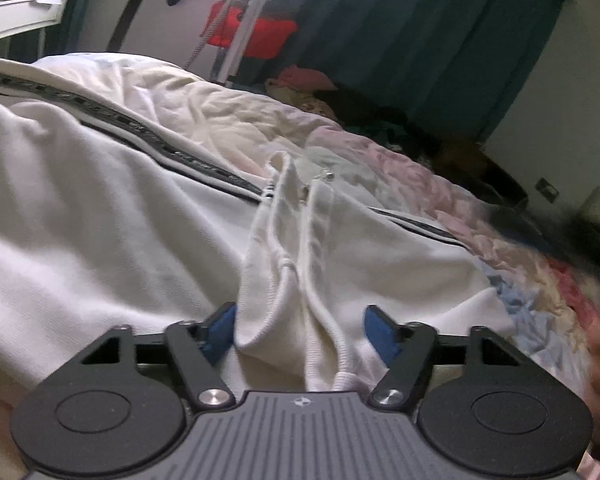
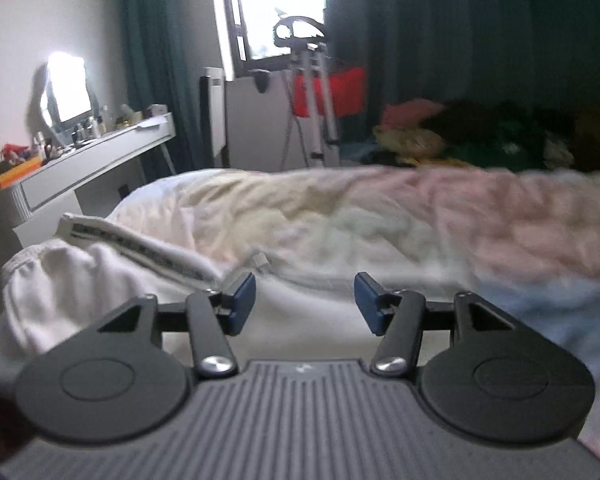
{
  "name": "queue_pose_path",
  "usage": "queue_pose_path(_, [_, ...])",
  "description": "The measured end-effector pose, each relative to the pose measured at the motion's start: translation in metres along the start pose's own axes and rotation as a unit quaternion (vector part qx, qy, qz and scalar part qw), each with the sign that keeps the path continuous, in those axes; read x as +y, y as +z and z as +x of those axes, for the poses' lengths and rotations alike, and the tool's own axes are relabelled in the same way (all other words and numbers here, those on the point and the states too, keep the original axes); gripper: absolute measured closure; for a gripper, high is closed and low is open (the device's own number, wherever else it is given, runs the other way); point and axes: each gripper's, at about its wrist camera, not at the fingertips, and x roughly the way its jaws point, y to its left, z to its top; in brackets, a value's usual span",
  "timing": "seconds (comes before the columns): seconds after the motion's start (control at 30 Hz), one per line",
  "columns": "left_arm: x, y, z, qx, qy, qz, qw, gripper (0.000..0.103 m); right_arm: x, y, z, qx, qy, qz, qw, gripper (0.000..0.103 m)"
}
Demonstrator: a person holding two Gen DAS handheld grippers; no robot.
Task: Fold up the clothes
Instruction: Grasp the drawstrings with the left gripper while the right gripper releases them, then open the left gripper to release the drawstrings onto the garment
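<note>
Right gripper (image 2: 305, 304) fingers apart above white garment (image 2: 80, 280), quilted bed (image 2: 420, 216)

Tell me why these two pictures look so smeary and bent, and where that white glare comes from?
Left wrist view: the white garment near the left gripper is fairly sharp, while the right edge smears. Right wrist view: the bedspread blurs past the right gripper; the window and mirror blow out white. Fisheye lenses curve both.

Daylight came from the window (image 2: 278, 8), which was overexposed to plain white, and the mirror (image 2: 69, 92) glared too. The room stayed dim, with the curtains (image 2: 480, 40) nearly black. Motion blur smeared the bed (image 2: 420, 216) in the right view and the right edge of the left view. Fisheye bent the edges.
</note>
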Motion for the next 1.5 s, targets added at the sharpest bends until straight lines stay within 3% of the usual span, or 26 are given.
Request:
queue_pose_path(0.03, [-0.001, 0.0, 0.001, 0.0, 0.002, 0.003, 1.0, 0.056, -0.007, -0.006, -0.013, 0.006, -0.012, 0.013, 1.0, 0.046])
queue_pose_path(0.17, [-0.003, 0.003, 0.0, -0.002, 0.005, 0.011, 0.9999, 0.07, -0.036, -0.033, -0.047, 0.015, -0.045, 0.088, 0.995, 0.045])
queue_pose_path(0.27, [-0.008, 0.005, -0.011, -0.013, 0.004, 0.012, 0.9998, 0.081, -0.041, -0.039, -0.046, 0.009, -0.057, 0.105, 0.993, 0.045])
queue_pose_path(0.4, [0.004, 0.003, -0.035, 0.01, -0.009, -0.055, 0.9984, 0.087, -0.046, -0.045, -0.041, 0.012, -0.064, 0.116, 0.991, 0.045])
queue_pose_path(0.47, [0.011, -0.001, -0.038, 0.027, -0.008, -0.079, 0.9965, 0.087, -0.047, -0.051, -0.036, 0.026, -0.068, 0.112, 0.991, 0.046])
queue_pose_path(0.57, [0.013, -0.004, -0.034, 0.035, -0.001, -0.078, 0.9964, 0.083, -0.046, -0.063, -0.023, 0.069, -0.095, 0.109, 0.987, 0.046])
queue_pose_path(0.67, [0.009, 0.0, -0.036, 0.029, -0.001, -0.066, 0.9974, 0.072, -0.046, -0.069, -0.015, 0.086, -0.114, 0.113, 0.983, 0.045])
queue_pose_path(0.73, [0.007, 0.003, -0.04, 0.02, -0.004, -0.056, 0.9982, 0.056, -0.046, -0.069, -0.013, 0.085, -0.12, 0.117, 0.982, 0.046])
queue_pose_path(0.8, [0.003, 0.007, -0.045, 0.003, -0.011, -0.042, 0.999, 0.052, -0.05, -0.069, -0.015, 0.082, -0.122, 0.132, 0.98, 0.046])
queue_pose_path(0.9, [-0.002, 0.023, -0.051, -0.038, -0.01, -0.018, 0.9991, 0.054, -0.06, -0.071, -0.017, 0.079, -0.124, 0.171, 0.974, 0.046])
queue_pose_path(1.07, [-0.012, 0.061, -0.019, -0.027, -0.043, 0.021, 0.9985, 0.053, -0.077, -0.07, -0.013, 0.073, -0.112, 0.214, 0.968, 0.046])
queue_pose_path(1.17, [-0.026, 0.072, 0.015, -0.011, -0.03, 0.055, 0.998, 0.049, -0.08, -0.071, -0.008, 0.076, -0.106, 0.22, 0.967, 0.046])
queue_pose_path(1.37, [-0.015, 0.077, 0.08, 0.059, -0.011, -0.014, 0.9981, 0.055, -0.087, -0.07, -0.004, 0.075, -0.092, 0.244, 0.962, 0.046])
queue_pose_path(1.5, [-0.004, 0.088, 0.093, 0.063, -0.056, -0.051, 0.9951, 0.062, -0.093, -0.071, 0.0, 0.076, -0.083, 0.266, 0.957, 0.044])
